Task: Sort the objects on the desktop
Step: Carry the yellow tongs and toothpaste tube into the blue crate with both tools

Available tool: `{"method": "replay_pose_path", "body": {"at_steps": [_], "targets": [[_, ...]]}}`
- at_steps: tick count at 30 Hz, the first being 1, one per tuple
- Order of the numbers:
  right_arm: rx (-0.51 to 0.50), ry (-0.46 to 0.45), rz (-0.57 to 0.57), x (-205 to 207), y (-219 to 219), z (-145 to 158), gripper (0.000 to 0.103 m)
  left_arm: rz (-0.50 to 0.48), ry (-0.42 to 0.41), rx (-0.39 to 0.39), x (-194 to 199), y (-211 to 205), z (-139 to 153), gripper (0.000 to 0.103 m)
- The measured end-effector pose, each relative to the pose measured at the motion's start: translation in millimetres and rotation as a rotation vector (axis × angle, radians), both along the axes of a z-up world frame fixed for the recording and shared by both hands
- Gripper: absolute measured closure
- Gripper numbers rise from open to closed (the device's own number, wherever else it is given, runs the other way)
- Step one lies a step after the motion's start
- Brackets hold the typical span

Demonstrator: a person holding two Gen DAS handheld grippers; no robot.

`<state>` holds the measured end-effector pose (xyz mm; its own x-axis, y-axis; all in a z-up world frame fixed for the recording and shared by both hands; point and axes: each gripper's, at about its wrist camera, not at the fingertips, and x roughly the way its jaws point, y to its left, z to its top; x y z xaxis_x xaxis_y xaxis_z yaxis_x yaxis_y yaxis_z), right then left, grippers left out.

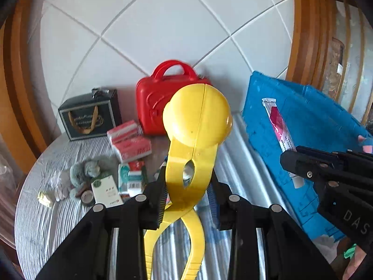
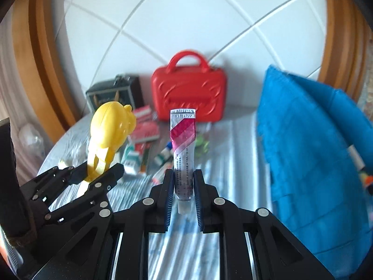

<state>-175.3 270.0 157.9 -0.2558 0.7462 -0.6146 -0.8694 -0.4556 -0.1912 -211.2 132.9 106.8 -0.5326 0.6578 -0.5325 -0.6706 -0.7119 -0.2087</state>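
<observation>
A yellow ball-shaped tong toy point(image 1: 197, 116) is gripped by the left gripper point(image 1: 188, 197). Its two thin handles are pinched between the black fingers, and the round head is held up above the table point(image 1: 35, 221). The ends of the handles are cut off at the bottom edge of the left wrist view. In the right wrist view the same toy point(image 2: 112, 122) is seen at nine o'clock, with a face-like shape on its side that is hard to make out.

A thin tube with red and pink stripes point(image 2: 184, 149) is clamped by the right gripper point(image 2: 183, 194). The tube is held upright with its cap end down between the fingers. The small print on it cannot be read. In the left wrist view the tube point(image 1: 279, 128) is seen at three o'clock, in front of a blue crate point(image 1: 310, 121); the crate's far side is cut off, and what lies inside it is mostly hidden.

A red case with a handle point(image 2: 188, 93) is stood at twelve o'clock by the wall. A dark gift box point(image 1: 89, 115) is seen at ten o'clock. Small packets and boxes point(image 1: 129, 140) are scattered below it, partly hidden by the toy. A grey furry thing point(image 1: 86, 171), maybe a soft toy, is laid at nine o'clock.
</observation>
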Motion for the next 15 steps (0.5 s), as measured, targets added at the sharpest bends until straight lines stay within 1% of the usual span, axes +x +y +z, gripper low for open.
{"method": "replay_pose_path", "body": {"at_steps": [2, 7, 10, 12, 15], "targets": [[0.056, 0.01, -0.017, 23.4, -3.1, 30.8, 0.086, -0.023, 0.051, 0.032, 17.8, 20.5, 30.8, 0.072], [0.187, 0.035, -0.06, 97.3, 13.5, 95.5, 0.086, -0.065, 0.153, 0.082, 78.2, 80.9, 86.0, 0.072], [0.252, 0.022, -0.085, 154.6, 36.0, 127.0, 0.086, -0.077, 0.193, 0.107, 117.9, 130.9, 121.2, 0.072], [0.287, 0.002, -0.097, 200.6, 57.9, 146.0, 0.086, -0.065, 0.222, 0.125, 147.4, 167.1, 148.5, 0.072], [0.291, -0.016, -0.122, 261.9, 96.7, 164.8, 0.086, -0.06, 0.239, 0.136, 189.6, 215.5, 184.6, 0.072]]}}
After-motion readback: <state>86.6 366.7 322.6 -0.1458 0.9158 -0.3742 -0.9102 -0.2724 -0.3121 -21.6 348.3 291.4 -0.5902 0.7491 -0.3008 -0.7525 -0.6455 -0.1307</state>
